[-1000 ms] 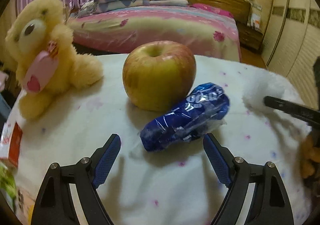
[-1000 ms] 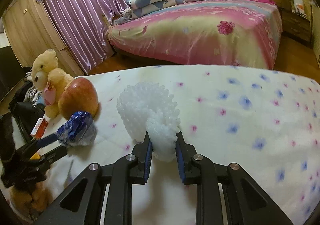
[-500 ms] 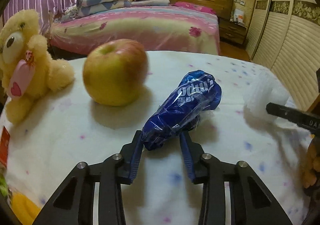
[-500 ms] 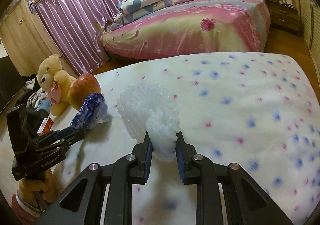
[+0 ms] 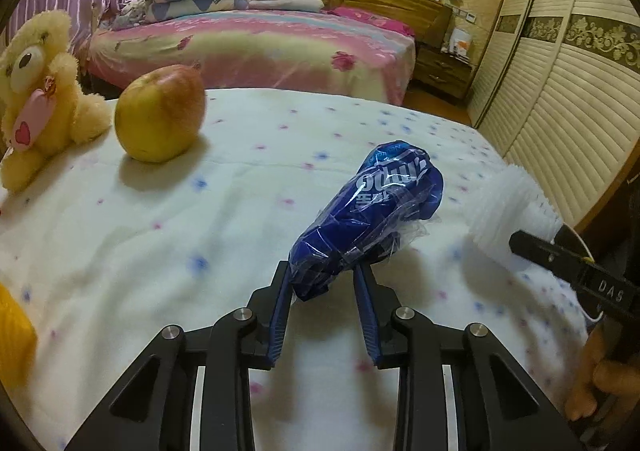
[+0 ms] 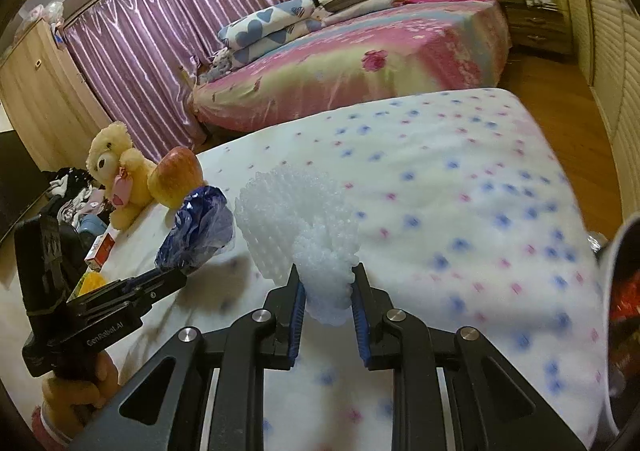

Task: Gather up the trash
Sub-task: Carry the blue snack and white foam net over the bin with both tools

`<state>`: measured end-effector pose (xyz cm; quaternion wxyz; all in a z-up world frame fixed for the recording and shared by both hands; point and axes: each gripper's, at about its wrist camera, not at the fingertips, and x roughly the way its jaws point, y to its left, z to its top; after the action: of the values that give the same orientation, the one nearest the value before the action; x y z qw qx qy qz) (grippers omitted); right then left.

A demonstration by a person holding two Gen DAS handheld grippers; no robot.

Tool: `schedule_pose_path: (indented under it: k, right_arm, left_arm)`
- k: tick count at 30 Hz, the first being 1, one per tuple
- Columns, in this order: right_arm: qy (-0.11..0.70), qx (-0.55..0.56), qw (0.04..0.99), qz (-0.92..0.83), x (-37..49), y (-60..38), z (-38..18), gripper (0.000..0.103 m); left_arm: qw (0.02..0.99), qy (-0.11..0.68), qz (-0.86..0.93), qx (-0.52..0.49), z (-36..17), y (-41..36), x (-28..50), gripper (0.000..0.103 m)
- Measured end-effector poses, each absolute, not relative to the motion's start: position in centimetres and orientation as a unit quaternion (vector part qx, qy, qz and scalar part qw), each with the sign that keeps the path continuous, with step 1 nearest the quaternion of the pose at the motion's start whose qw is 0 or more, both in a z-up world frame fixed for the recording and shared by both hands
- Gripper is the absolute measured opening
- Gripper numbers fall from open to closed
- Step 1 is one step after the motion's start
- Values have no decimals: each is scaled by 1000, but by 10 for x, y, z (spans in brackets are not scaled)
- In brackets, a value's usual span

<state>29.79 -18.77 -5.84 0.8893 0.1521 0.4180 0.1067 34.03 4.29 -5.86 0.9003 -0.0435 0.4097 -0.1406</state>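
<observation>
My left gripper (image 5: 323,278) is shut on a crumpled blue plastic wrapper (image 5: 372,211) and holds it lifted above the white dotted tablecloth (image 5: 160,243). The wrapper also shows in the right wrist view (image 6: 198,225). My right gripper (image 6: 326,281) is shut on a white foam fruit net (image 6: 300,227), held above the cloth; the net shows at the right of the left wrist view (image 5: 508,211). The left gripper appears at the lower left of the right wrist view (image 6: 168,275).
An apple (image 5: 160,113) and a yellow teddy bear (image 5: 40,91) sit at the table's far left. A white-rimmed container edge (image 6: 616,291) shows at the right. A bed (image 5: 248,47) lies beyond, wardrobe doors (image 5: 560,91) to the right.
My left gripper closed on the blue wrapper, lifted it and carried it right, away from the apple. My right gripper kept its hold on the foam net and moved right too.
</observation>
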Motion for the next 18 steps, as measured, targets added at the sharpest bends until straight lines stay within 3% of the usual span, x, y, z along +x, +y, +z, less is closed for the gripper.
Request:
schedule_pose_path:
  k: [18]
  right_arm:
    - [401,171,898,56,229,-238,-51,22]
  left_arm:
    - [890,417,-187,-12,-48,-24,303,30]
